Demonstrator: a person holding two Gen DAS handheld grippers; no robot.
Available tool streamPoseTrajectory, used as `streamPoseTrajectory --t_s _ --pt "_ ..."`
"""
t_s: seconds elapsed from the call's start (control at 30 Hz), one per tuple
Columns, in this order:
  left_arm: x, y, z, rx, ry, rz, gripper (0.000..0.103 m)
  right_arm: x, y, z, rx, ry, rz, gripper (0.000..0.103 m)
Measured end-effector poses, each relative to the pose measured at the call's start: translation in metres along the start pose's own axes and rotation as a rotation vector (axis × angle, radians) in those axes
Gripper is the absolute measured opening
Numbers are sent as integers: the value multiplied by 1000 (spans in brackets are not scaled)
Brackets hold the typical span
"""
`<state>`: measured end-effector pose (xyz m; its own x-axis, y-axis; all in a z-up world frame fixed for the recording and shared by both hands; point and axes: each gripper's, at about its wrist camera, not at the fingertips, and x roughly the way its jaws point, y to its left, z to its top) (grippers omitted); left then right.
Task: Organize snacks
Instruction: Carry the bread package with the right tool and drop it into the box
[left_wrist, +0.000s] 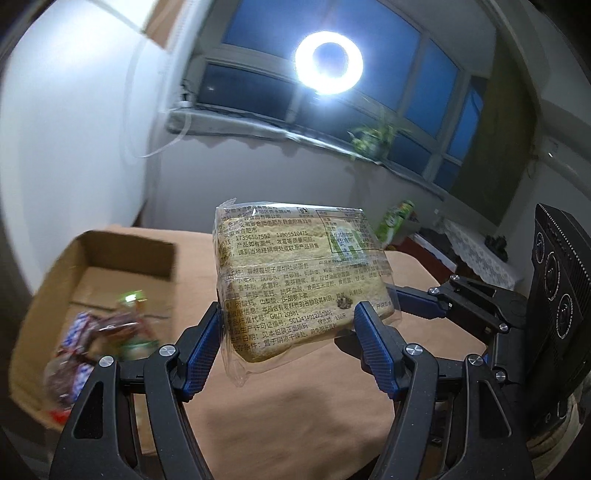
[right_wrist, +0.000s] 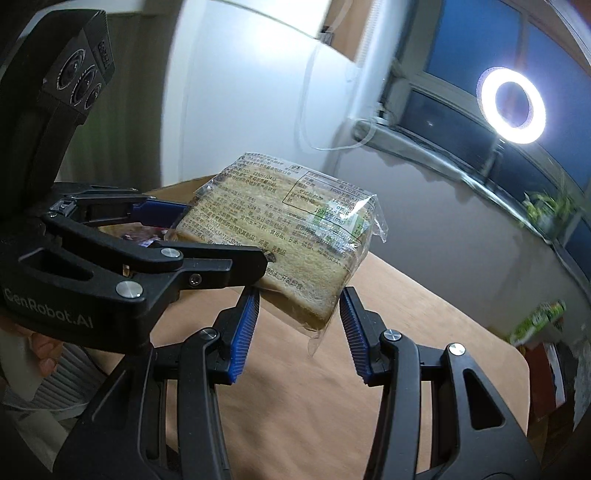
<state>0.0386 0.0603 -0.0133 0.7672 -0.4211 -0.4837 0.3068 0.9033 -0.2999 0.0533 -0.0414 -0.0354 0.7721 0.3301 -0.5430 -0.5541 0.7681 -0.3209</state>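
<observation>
A clear-wrapped toast bread pack (left_wrist: 295, 273) with printed Chinese text hangs in the air above the brown table (left_wrist: 295, 406). My left gripper (left_wrist: 290, 332) is shut on its lower part. My right gripper (right_wrist: 299, 317) is open, its blue pads on either side of the pack's lower corner (right_wrist: 314, 314), not pressing it. The right gripper also shows in the left wrist view (left_wrist: 424, 301) behind the pack; the left gripper shows in the right wrist view (right_wrist: 207, 240). A cardboard box (left_wrist: 122, 258) at the left holds several wrapped snacks (left_wrist: 99, 332).
A green snack package (left_wrist: 395, 221) lies at the table's far edge, also in the right wrist view (right_wrist: 535, 321). A ring light (left_wrist: 328, 62) shines by the window. A white wall stands behind the box.
</observation>
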Motion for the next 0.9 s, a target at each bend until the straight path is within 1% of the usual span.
streamPoseTrajectory --t_s 0.27,0.4,0.53,0.57,0.63,0.67,0.7,0.8,0.87,0.9 --pt "-29 62 -11 -95 -25 90 71 42 55 34 -89 6 106 48" --pt "-35 88 -13 -130 -30 126 71 59 73 45 -115 10 143 48" --pt "-35 108 -14 -159 -32 148 71 79 81 51 -128 18 167 48" --pt "-34 113 -15 -166 -32 160 71 84 79 52 -128 25 167 49" --pt "-34 122 -16 -177 -36 219 71 91 79 50 -128 37 146 56" --pt "-34 125 -17 -179 -35 240 71 93 77 48 -125 40 143 65" --pt "-35 128 -19 -182 -33 262 71 93 75 46 -117 42 142 69" --pt "-41 133 -24 -181 -40 308 72 93 67 41 -93 39 128 69" --pt "-47 133 -28 -181 -49 320 73 87 63 37 -74 25 109 70" --pt "-50 132 -29 -182 -54 324 73 86 59 36 -61 15 95 76"
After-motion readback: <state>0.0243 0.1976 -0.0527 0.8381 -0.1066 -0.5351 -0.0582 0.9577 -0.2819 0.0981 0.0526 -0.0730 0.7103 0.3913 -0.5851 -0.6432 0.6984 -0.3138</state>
